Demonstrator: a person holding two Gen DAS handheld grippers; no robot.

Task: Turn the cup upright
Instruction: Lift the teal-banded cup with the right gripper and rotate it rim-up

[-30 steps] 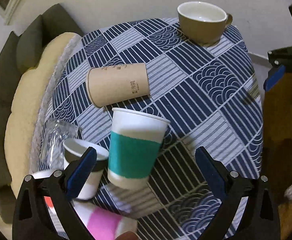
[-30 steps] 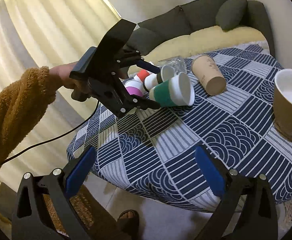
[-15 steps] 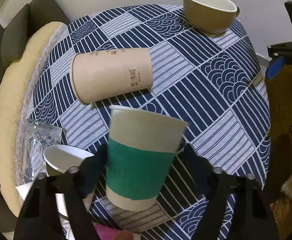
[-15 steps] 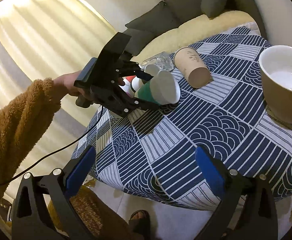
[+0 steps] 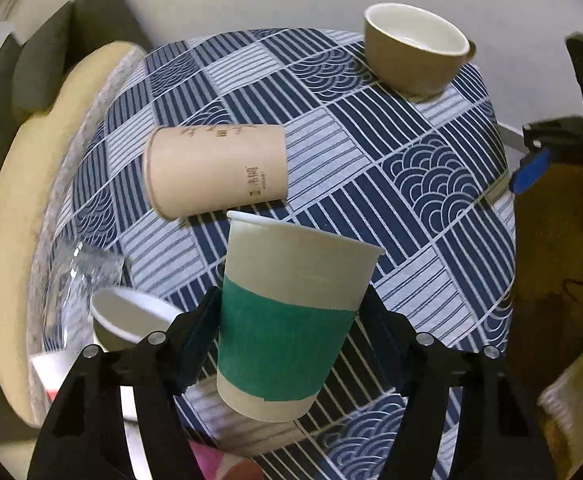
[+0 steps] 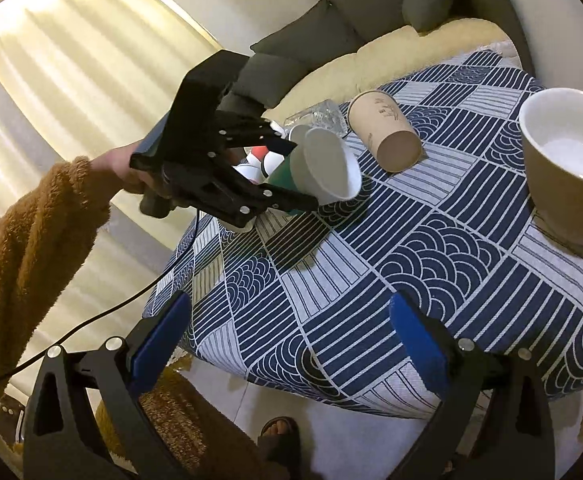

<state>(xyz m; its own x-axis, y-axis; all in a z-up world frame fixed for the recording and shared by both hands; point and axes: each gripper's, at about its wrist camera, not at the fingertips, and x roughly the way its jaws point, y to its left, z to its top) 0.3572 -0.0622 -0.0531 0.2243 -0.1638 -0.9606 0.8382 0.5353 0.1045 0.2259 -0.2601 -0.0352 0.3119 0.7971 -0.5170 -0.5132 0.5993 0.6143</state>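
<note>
Left gripper (image 5: 291,320) is clamping the green-banded cup (image 5: 287,320) mid-body — likely for tilting upright; right gripper (image 6: 291,340) is hanging released, idle.

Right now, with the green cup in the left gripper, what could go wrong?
1. The left gripper squeezes the thin green-banded cup; it may crumple or slip.
2. The cup is crowded: swinging it upright could knock the small white cup beside it or the brown paper cup lying behind.
</note>
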